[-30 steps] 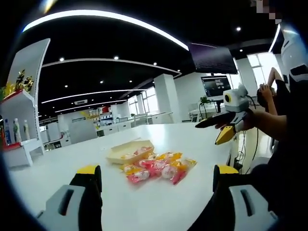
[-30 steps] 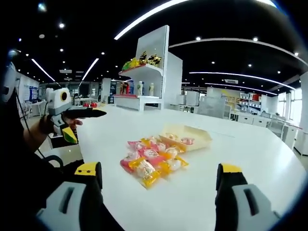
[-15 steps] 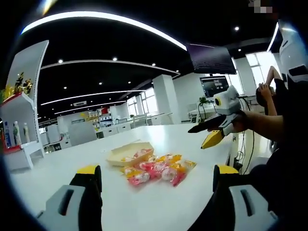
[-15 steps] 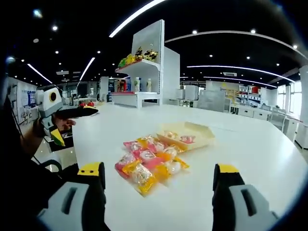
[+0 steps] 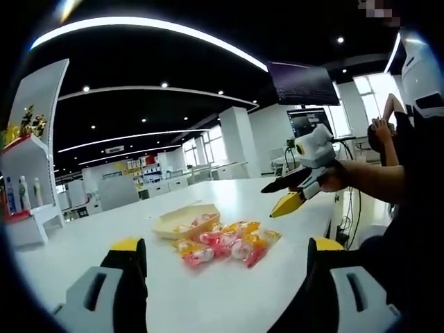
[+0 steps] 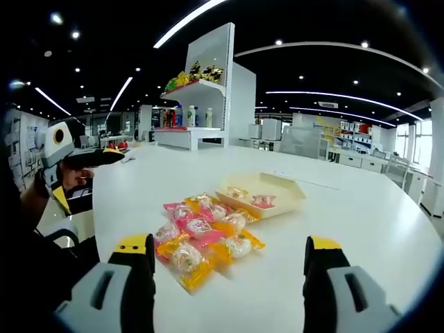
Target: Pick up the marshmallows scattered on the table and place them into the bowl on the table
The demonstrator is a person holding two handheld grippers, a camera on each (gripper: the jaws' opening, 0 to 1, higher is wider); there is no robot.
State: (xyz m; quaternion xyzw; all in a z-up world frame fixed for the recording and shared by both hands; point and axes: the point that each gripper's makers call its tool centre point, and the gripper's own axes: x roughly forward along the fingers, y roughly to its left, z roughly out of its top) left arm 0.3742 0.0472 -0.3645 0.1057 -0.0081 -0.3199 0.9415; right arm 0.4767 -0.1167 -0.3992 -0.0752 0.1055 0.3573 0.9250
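Several wrapped marshmallows (image 5: 239,239), pink, yellow and orange, lie in a heap on the white table (image 5: 208,291). Just behind them sits a shallow cream bowl (image 5: 186,218) with a few sweets inside. My left gripper (image 5: 225,250) stands open, low over the table, short of the heap. In the right gripper view the heap (image 6: 201,232) lies close ahead of my open right gripper (image 6: 227,248), with the bowl (image 6: 260,194) beyond it. My right gripper (image 5: 283,195) also enters the left gripper view, hovering right of the heap. My left gripper (image 6: 94,158) appears at the far left of the right gripper view.
A white display shelf (image 6: 201,90) with bottles and fruit stands beyond the table, also seen as the shelf (image 5: 28,146). A person's arm (image 5: 374,177) holds the right gripper. A monitor (image 5: 310,121) and desks fill the background. The table edge (image 6: 104,208) curves near the left gripper.
My right gripper has moved forward and down towards the heap, which now looks larger and nearer in its view. The left gripper has barely moved.
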